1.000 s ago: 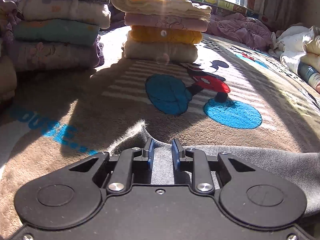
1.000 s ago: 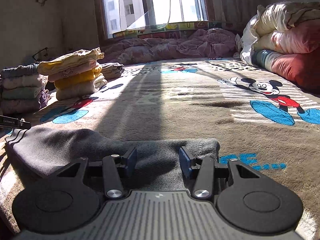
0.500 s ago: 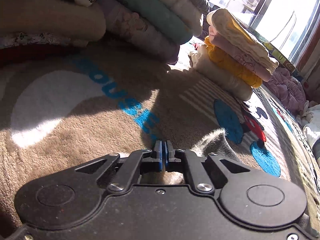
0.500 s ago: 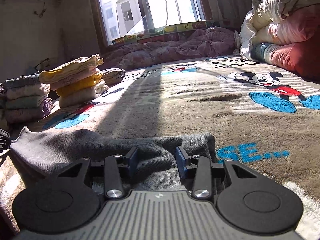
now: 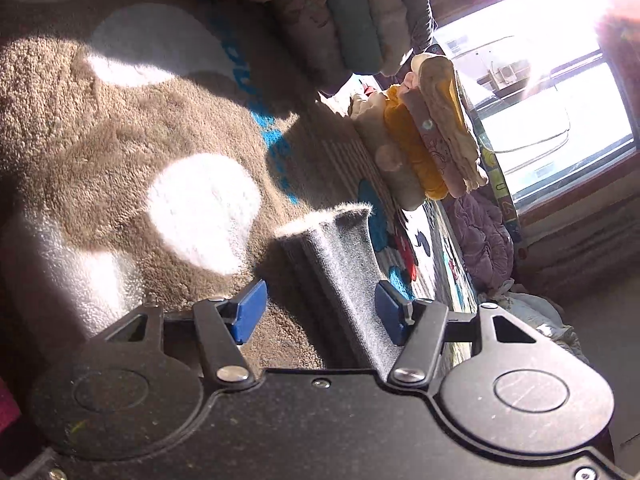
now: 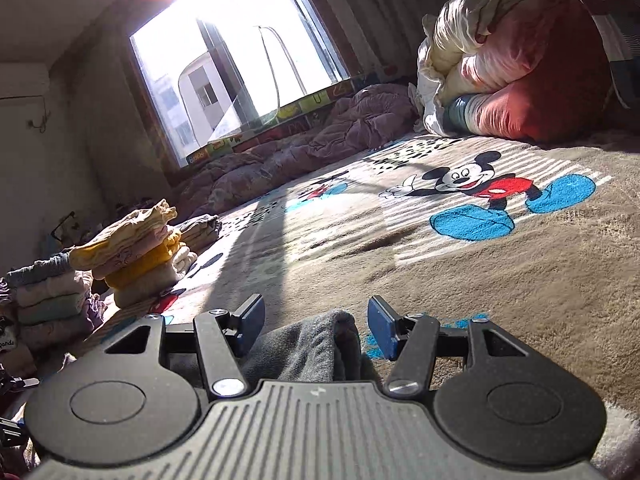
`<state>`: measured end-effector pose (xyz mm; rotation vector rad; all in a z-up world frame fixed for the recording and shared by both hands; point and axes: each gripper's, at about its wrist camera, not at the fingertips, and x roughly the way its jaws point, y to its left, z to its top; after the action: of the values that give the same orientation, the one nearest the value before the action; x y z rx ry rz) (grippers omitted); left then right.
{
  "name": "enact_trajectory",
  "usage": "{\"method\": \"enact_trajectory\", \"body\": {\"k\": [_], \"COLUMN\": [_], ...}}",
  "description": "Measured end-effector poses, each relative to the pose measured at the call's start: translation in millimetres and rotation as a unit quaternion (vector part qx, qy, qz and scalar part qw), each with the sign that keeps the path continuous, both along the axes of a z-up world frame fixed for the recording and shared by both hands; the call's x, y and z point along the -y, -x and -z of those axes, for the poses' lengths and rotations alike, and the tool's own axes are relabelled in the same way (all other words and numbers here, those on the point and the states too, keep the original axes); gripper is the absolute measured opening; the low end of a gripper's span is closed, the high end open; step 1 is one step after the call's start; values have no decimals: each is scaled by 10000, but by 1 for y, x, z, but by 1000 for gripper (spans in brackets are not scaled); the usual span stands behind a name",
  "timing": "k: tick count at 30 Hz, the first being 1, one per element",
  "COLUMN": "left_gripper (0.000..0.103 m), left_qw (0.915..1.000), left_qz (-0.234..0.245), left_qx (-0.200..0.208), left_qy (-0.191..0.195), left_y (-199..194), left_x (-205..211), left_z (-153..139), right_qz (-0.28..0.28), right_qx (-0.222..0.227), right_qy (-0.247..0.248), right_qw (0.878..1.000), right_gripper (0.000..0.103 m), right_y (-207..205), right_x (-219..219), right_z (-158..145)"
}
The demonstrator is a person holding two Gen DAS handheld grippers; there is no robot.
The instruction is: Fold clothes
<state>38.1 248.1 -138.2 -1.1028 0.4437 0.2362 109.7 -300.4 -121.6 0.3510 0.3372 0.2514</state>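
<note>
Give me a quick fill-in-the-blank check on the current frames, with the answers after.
1. The garment lying between the left gripper's opening jaws is ____ in colour.
2. The blanket under the right gripper shows a cartoon ____.
3. In the nearest stack of folded clothes, the bright item in the middle is ____.
4. The pads on both grippers are ____.

Missing words: grey; mouse; yellow; blue

grey garment [image 5: 340,264] is fuzzy matt knit cloth; blanket [image 5: 132,152] plush, rough pile; gripper bodies matt black plastic, pads [image 6: 380,328] smooth blue
</note>
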Motion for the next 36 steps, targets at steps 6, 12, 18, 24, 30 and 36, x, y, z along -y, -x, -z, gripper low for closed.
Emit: {"method": "enact_trajectory", "body": {"k": [6, 12, 18, 24, 30, 36], "left_gripper": [60, 60, 60, 60, 60, 46], "left_qw": [9993, 9978, 9957, 9946, 9936, 9960], "left_qz": [168, 276, 321, 376, 366, 169], "left_qx": [-32, -29, 29, 43, 188, 311], "left_qy": [-346, -609, -866, -962, -1050, -822], "left_y": [-13, -14, -14, -16, -18, -18], "left_x": [20, 24, 29, 29, 26, 15], "left_z": [-1, 0, 3, 3, 5, 10], "right_qz": [-1200, -1779, -1433, -1809, -1928, -1999], "right_qx": [676, -717, 266, -713, -68, -142], "right_qy": [1760, 2343, 2040, 2027, 1736, 1528], "right_qw": [9747, 9531, 9681, 9597, 9657, 9677], "right_gripper": [45, 47, 42, 43, 47, 36], "right_y": [21, -5, 13, -17, 4, -7], "right_x": [-77, -130, -134, -158, -166, -197], "right_z": [-11, 16, -21, 20, 0, 4]}}
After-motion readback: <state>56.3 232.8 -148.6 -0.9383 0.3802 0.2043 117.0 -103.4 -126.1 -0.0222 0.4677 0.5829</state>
